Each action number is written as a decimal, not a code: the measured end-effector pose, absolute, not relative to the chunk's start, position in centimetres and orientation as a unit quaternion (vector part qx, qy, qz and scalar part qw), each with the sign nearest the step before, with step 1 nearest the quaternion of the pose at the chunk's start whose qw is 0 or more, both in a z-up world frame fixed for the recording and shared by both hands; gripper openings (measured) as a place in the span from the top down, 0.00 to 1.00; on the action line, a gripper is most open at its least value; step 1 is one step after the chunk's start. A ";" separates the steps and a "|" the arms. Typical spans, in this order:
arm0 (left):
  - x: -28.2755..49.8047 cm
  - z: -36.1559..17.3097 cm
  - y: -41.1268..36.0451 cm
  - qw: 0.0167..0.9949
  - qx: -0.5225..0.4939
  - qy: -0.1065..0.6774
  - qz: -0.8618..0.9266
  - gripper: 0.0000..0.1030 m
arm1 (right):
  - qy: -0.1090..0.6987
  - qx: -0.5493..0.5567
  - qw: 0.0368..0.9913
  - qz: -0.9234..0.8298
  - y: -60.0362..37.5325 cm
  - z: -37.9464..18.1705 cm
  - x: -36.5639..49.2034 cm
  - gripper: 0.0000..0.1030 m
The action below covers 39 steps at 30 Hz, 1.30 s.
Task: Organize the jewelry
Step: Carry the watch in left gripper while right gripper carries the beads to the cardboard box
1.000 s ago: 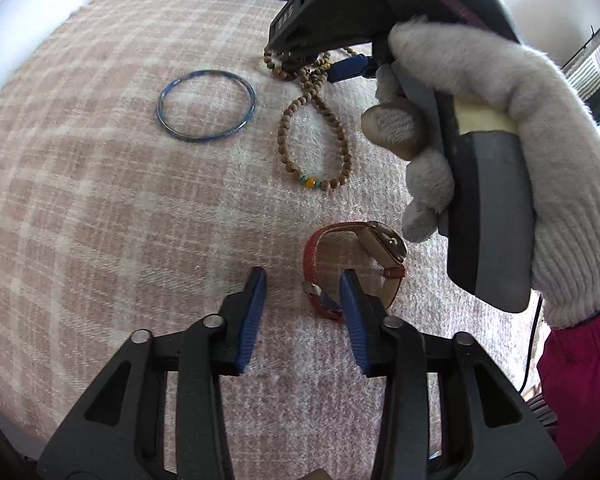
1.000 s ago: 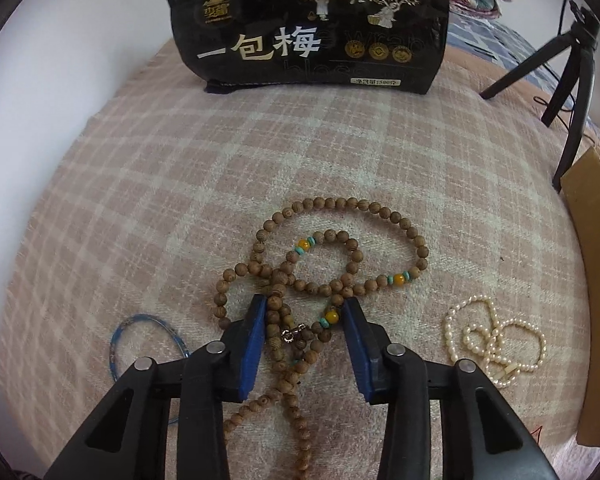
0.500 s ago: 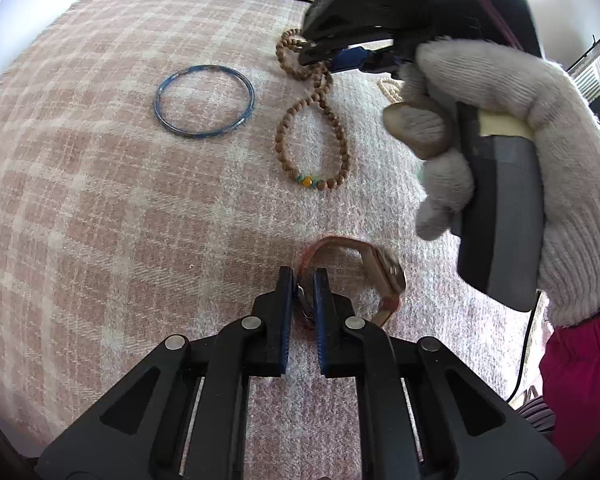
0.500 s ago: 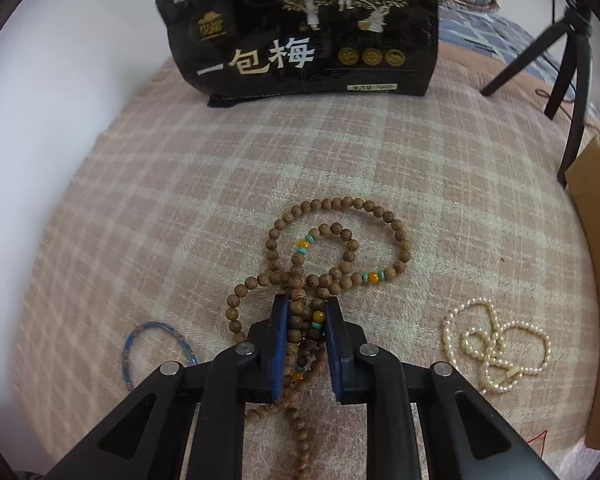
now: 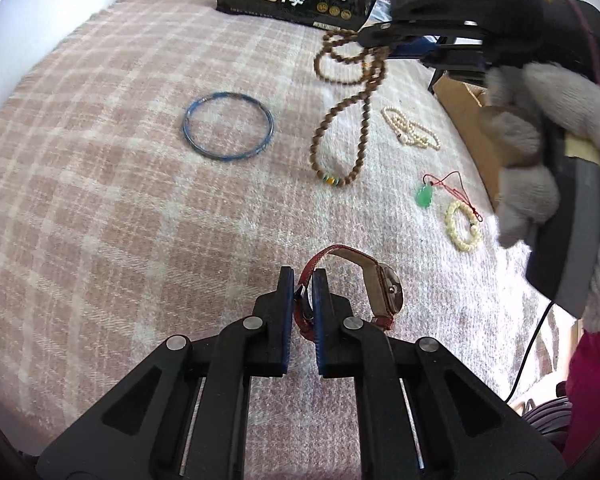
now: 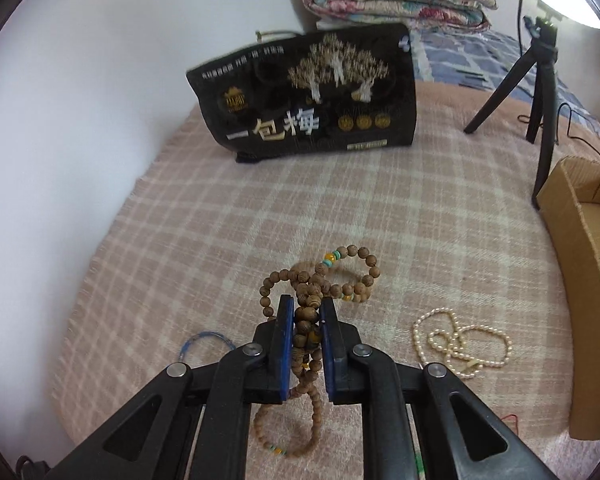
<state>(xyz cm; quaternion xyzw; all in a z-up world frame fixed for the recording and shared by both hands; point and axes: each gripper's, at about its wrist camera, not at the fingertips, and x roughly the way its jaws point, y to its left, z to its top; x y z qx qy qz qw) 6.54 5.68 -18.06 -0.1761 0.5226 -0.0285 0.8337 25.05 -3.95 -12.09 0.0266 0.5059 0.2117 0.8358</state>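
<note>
Lifting looks best done slowly and straight up, since the right gripper pinches the wooden bead strand with loops dangling over the blanket, while the left gripper clamps the watch strap just above it.

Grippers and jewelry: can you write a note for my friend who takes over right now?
Left gripper: jaws shut on the watch strap, low over the blanket.
Right gripper: its jaws have just been closing, now shut on the wooden beads; the strand hangs down to the blanket.
Lying loose: blue bangle, pearls, green pendant, cream bracelet.
Cardboard box sits at the right.
Done: two pieces gripped. Left: nothing sorted yet.
</note>
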 end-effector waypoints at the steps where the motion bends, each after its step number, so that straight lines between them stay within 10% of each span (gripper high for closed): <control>1: 6.5 -17.8 5.7 0.836 -0.174 0.520 -0.029 0.93 | 0.500 0.028 0.839 0.213 -4.3 -11.4 24.8 0.90; 39: 13.3 -7.7 -4.0 0.877 -0.136 0.447 -0.117 0.93 | 0.391 0.091 0.910 0.109 -26.6 -0.9 19.5 0.90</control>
